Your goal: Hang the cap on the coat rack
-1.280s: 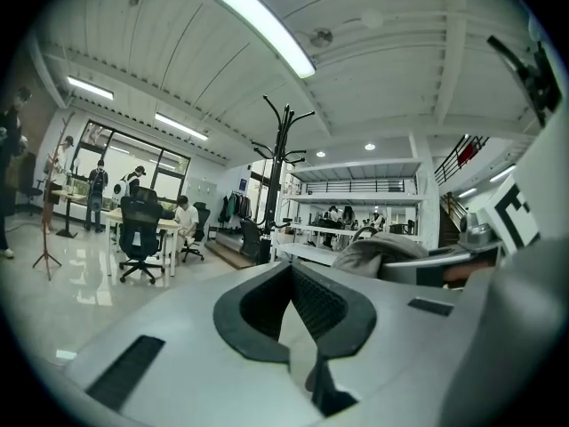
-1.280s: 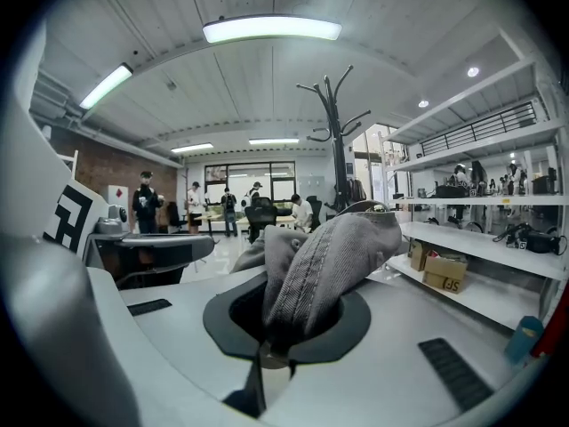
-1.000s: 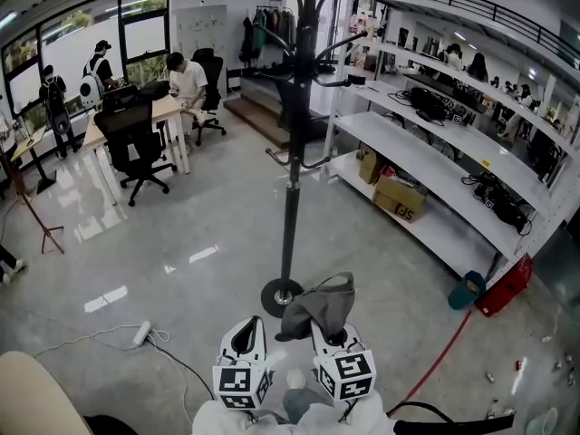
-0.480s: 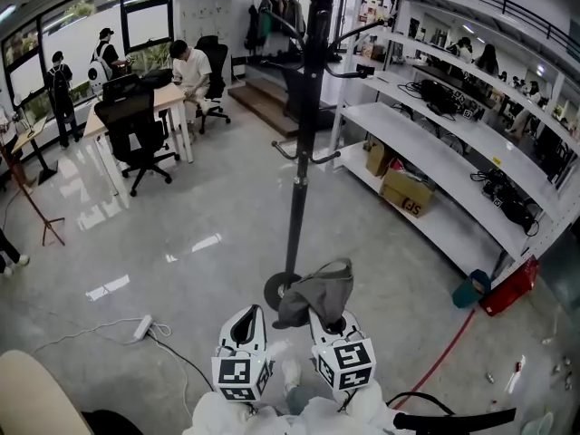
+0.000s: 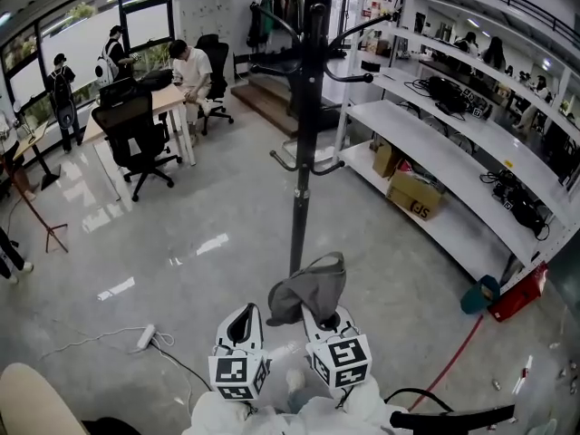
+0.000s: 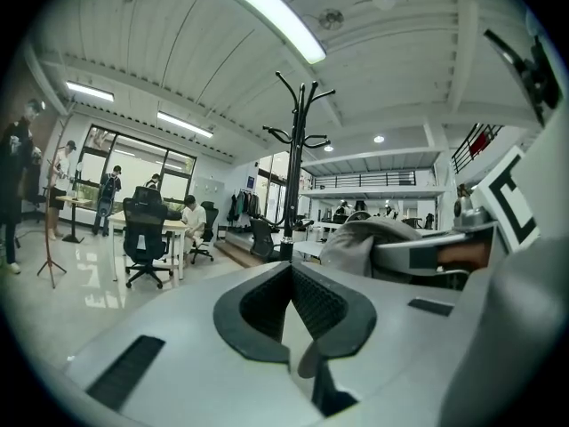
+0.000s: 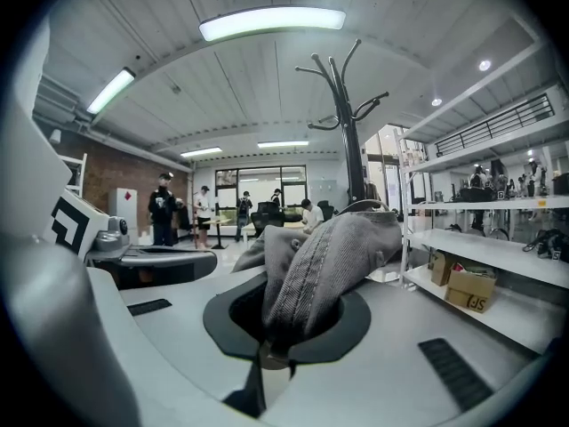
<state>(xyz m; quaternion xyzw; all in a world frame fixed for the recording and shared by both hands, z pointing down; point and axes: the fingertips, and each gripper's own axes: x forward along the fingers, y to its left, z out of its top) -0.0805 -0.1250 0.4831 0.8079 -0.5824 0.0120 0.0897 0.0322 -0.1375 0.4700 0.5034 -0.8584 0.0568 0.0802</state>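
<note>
**Cap gripped, not yet on the rack**

The right gripper (image 7: 271, 350) has its jaws pinched tight on a fold of the grey cap (image 7: 329, 256), which bulges up out of them. The left gripper (image 6: 307, 363) has its jaws together, with nothing between them. In the head view the cap sits at lower centre, in front of the coat rack (image 5: 299, 198) pole and well below the hooks at the top of the frame. The pickup looks done; lifting the cap onto a hook is left.

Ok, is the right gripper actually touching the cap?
Touching. In the right gripper view, the right gripper is pinched shut on the grey cap, with the fabric running down between its jaws.
</note>
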